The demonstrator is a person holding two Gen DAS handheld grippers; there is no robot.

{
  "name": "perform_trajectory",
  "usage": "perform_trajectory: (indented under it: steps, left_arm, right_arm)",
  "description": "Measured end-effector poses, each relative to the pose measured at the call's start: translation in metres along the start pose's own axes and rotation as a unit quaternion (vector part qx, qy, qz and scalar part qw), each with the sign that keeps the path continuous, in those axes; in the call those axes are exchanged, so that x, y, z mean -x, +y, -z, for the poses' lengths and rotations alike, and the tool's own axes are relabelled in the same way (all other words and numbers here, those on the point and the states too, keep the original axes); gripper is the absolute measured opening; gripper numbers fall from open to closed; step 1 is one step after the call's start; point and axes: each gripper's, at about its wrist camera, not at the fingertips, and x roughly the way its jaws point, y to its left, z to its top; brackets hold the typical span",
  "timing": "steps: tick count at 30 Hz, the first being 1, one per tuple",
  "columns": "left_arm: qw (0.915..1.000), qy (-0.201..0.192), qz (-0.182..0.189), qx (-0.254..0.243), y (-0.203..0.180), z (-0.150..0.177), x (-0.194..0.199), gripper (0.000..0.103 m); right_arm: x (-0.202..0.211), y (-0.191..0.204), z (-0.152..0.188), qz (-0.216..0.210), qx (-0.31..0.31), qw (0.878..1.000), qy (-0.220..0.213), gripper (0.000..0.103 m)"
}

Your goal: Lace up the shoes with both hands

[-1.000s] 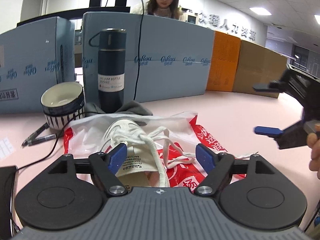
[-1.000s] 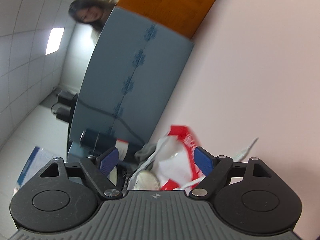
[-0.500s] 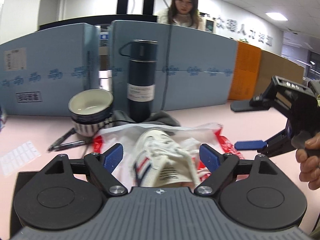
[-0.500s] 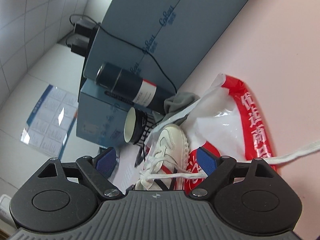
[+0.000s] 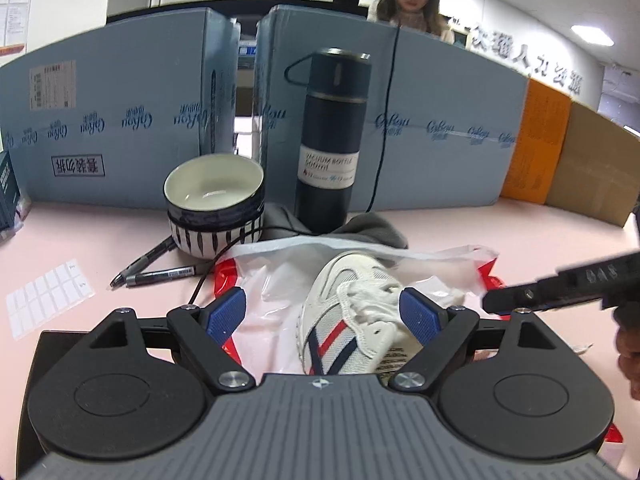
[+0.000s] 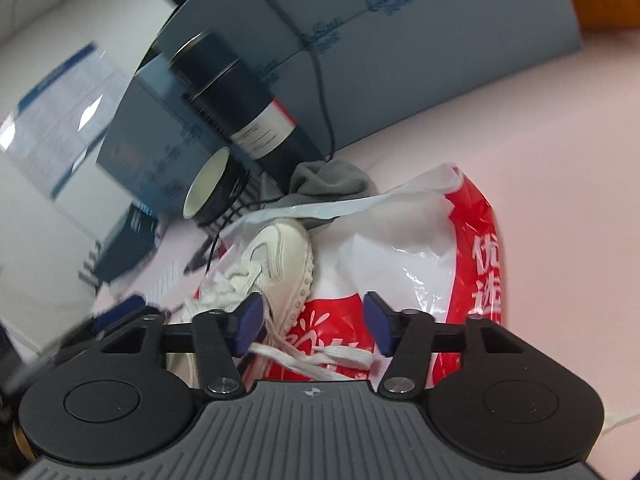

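Lying on a red-and-white plastic bag (image 5: 280, 276), the white shoe (image 5: 344, 320) has its long axis running toward the dark vacuum bottle (image 5: 332, 148), toe nearest it and heel end toward the cameras. Between bottle and toe sits a crumpled grey cloth (image 5: 372, 228); a striped bowl (image 5: 214, 204) stands just left of the bottle, two pens (image 5: 160, 268) near the bowl. The left gripper (image 5: 324, 312) hangs over the shoe with its jaws wide apart, and the laces bunch against its right pad. The right gripper (image 6: 316, 322), right of the shoe, is closing, half narrowed, with a loose white lace (image 6: 320, 356) crossing between its pads, not yet pinched.
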Motion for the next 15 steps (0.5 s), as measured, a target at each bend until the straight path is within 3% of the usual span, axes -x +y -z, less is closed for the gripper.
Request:
perform_trajectory:
  steps: [4,11,12,15]
  left_arm:
    - [0.9999,0.014,-0.006,0.008,0.004,0.0,-0.007,0.083]
    - [0.999,0.031,-0.018,0.029,0.01,0.0,-0.013,0.083]
    - [0.9987,0.033,-0.021,0.032,0.011,0.0,-0.013,0.083]
    - [0.9978,0.044,-0.035,0.036,0.013,0.001,-0.015,0.084]
  right_arm:
    - [-0.005,0.015,0.002,0.03,0.122,0.992,0.022,0.046]
    - [-0.026,0.031,0.014,0.048,0.275,0.957,0.08,0.045]
    - [-0.029,0.032,0.016,0.051,0.288,0.952,0.085,0.042]
    - [-0.037,0.032,0.019,0.054,0.301,0.946,0.103,0.017]
